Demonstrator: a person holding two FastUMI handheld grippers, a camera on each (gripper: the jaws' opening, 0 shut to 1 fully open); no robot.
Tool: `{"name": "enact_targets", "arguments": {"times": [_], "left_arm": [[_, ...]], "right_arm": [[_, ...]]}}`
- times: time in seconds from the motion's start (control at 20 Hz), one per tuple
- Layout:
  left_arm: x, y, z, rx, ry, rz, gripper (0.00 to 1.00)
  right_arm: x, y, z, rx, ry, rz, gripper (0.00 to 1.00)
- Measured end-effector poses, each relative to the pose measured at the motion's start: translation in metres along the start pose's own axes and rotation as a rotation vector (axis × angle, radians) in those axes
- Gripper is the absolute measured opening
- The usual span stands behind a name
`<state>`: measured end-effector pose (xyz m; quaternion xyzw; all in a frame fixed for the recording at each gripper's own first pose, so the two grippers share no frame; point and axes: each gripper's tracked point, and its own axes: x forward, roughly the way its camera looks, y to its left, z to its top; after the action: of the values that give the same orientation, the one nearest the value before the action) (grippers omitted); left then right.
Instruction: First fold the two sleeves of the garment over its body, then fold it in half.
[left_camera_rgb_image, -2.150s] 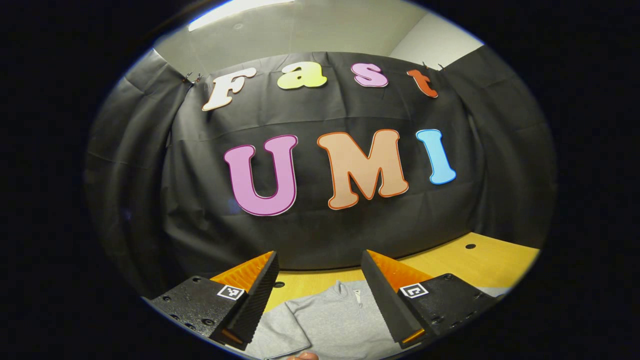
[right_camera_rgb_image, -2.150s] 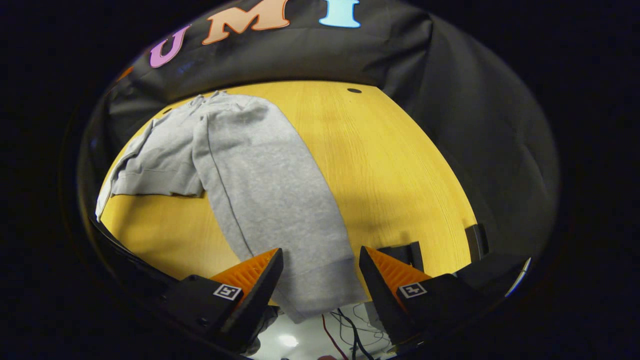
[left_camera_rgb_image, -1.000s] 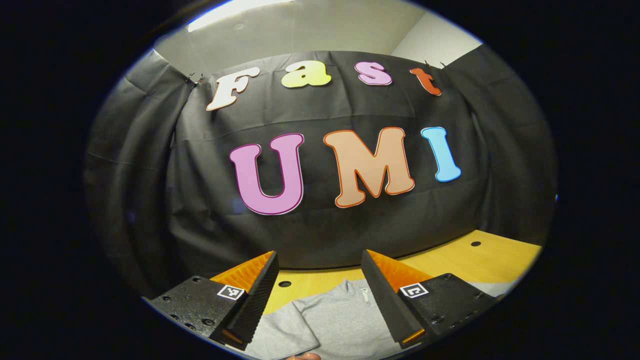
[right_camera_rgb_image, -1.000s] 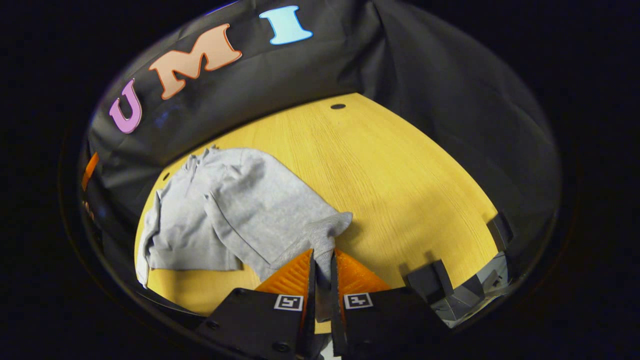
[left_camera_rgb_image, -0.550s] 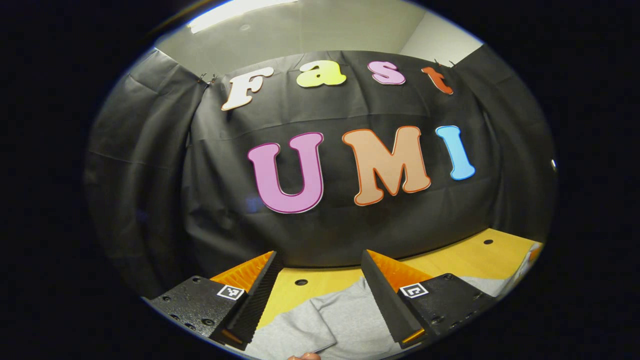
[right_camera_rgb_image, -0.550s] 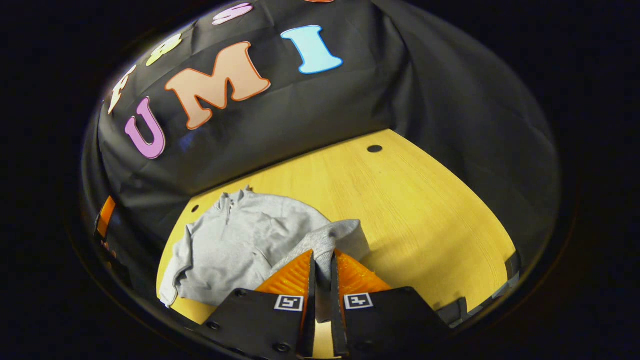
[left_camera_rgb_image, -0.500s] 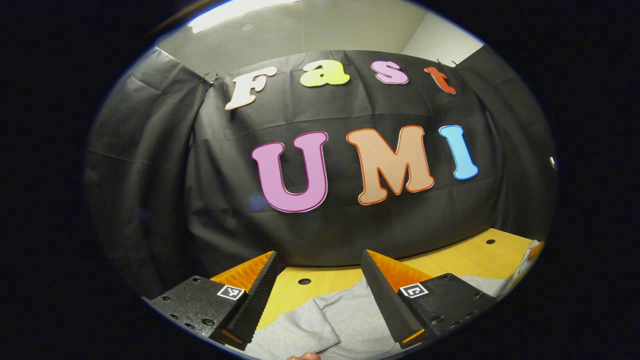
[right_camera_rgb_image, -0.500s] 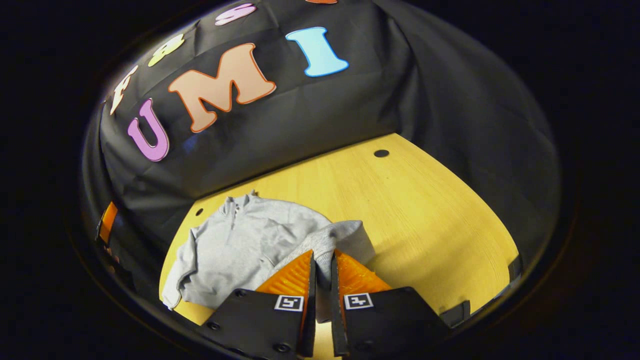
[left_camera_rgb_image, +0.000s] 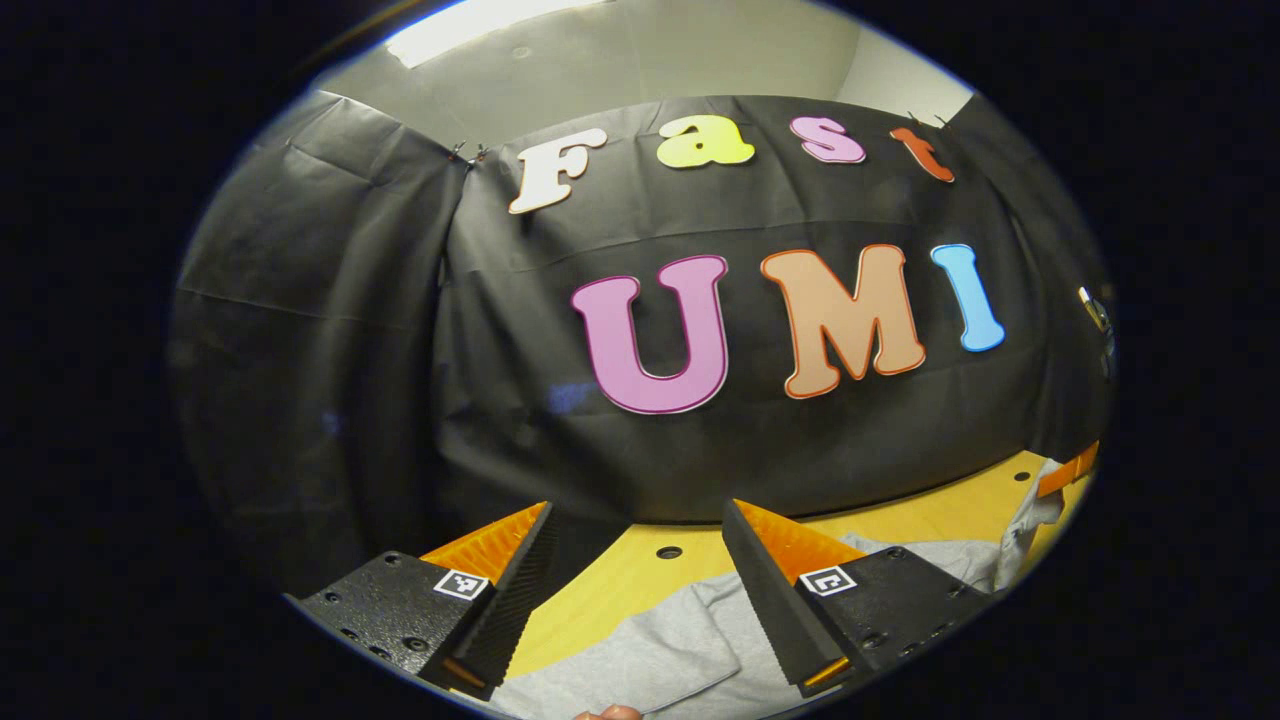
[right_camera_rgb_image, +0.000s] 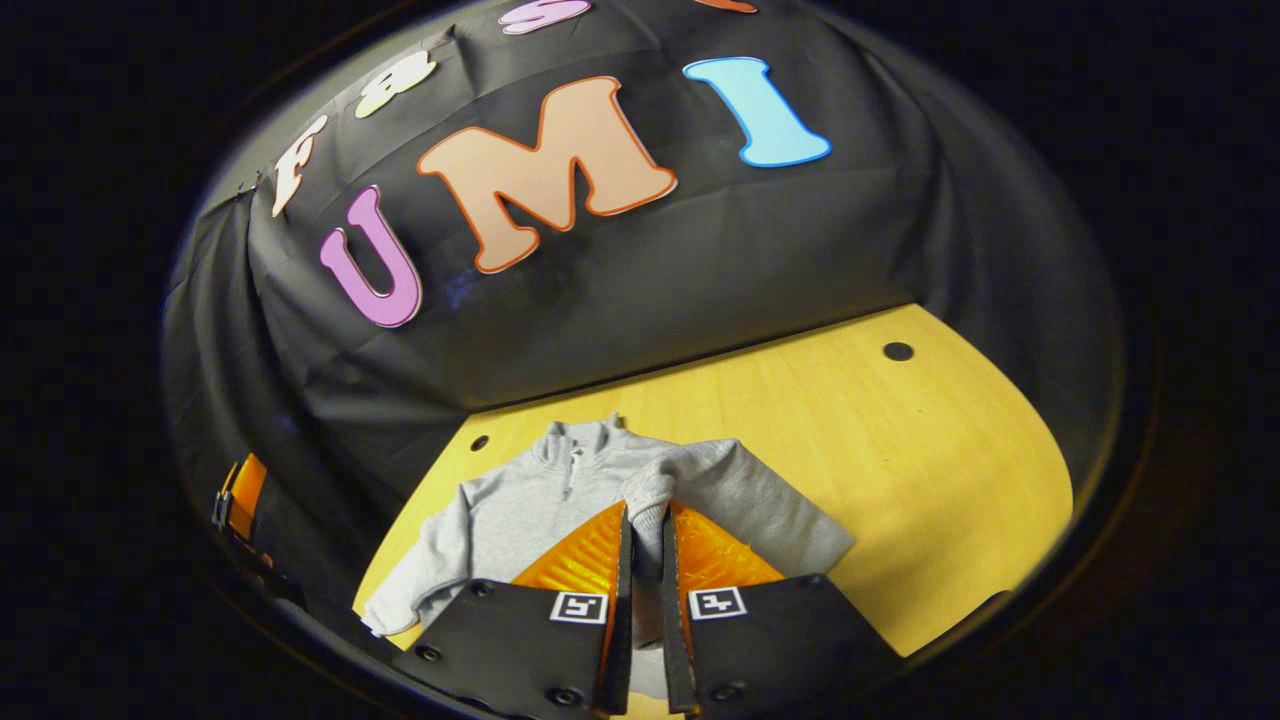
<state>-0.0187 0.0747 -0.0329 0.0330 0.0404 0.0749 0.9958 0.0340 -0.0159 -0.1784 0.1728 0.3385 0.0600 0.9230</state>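
We see one grey garment (right_camera_rgb_image: 520, 510) on the table (right_camera_rgb_image: 900, 470), collar toward the wall, long axis running away from us. Our right gripper (right_camera_rgb_image: 645, 535) pinches one sleeve (right_camera_rgb_image: 740, 495) over the body. Our left gripper (left_camera_rgb_image: 640, 560) hangs spread apart above the garment (left_camera_rgb_image: 640, 660).

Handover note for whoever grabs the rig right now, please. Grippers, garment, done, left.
Right gripper: shut on the cuff of one sleeve, lifted over the grey zip-neck sweatshirt.
Left gripper: open, holding nothing, above the sweatshirt's edge.
Sweatshirt lies on the yellow table, collar toward the booth wall.
Done: one sleeve gripped and raised.
Left: lay it on the body, fold the other sleeve, then fold in half.
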Motion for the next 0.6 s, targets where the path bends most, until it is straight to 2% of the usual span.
{"name": "enact_targets", "arguments": {"times": [0.15,0.4,0.6], "left_arm": [[-0.005,0.031,-0.004,0.003,0.005,0.056,0.96],[-0.018,0.091,-0.016,-0.015,0.028,0.167,0.99],[-0.031,0.136,-0.025,-0.01,0.046,0.245,0.96]], "right_arm": [[0.024,0.041,0.006,-0.007,0.008,0.06,0.15],[0.063,0.113,0.008,-0.105,0.028,0.154,0.15],[0.089,0.168,-0.014,-0.153,0.071,0.216,0.15]]}}
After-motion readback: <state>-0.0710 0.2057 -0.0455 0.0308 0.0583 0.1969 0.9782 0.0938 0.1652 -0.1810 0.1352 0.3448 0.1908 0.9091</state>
